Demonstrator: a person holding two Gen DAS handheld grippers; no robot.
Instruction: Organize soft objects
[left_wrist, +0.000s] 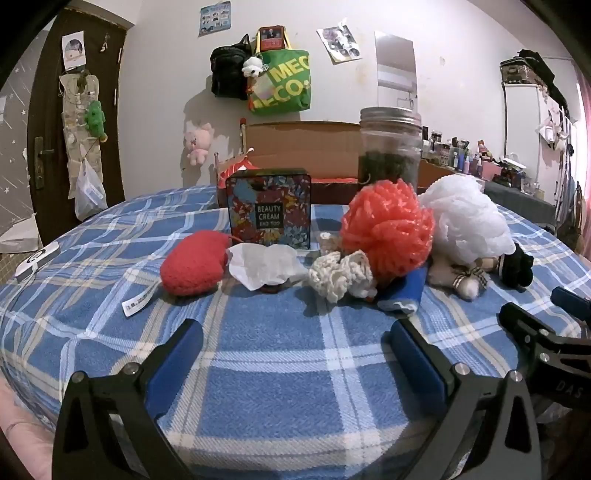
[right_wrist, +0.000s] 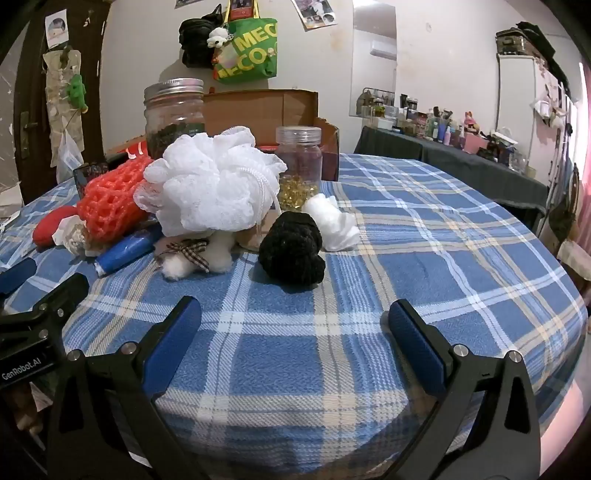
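A heap of soft things lies on the blue plaid cloth (left_wrist: 280, 369): a red knitted pad (left_wrist: 194, 264), crumpled white paper (left_wrist: 264, 266), a cream crocheted piece (left_wrist: 340, 275), an orange mesh puff (left_wrist: 388, 229), a white mesh puff (right_wrist: 210, 186), a blue roll (right_wrist: 123, 253), a plush toy with a checked bow (right_wrist: 192, 256), a black knitted ball (right_wrist: 291, 251) and a white wad (right_wrist: 334, 225). My left gripper (left_wrist: 295, 341) stands open, short of the heap. My right gripper (right_wrist: 293, 319) is open too, just short of the black ball. Nothing sits between either pair of fingers.
Behind the heap stand a patterned "Beauty Cream" tin (left_wrist: 268, 208), a metal-lidded glass jar with dark contents (left_wrist: 389, 147), a plastic jar with yellow beads (right_wrist: 298, 168) and an open cardboard box (right_wrist: 266, 110). A white device (left_wrist: 35, 260) lies at the left edge. A cluttered dark shelf (right_wrist: 443, 151) runs along the right wall.
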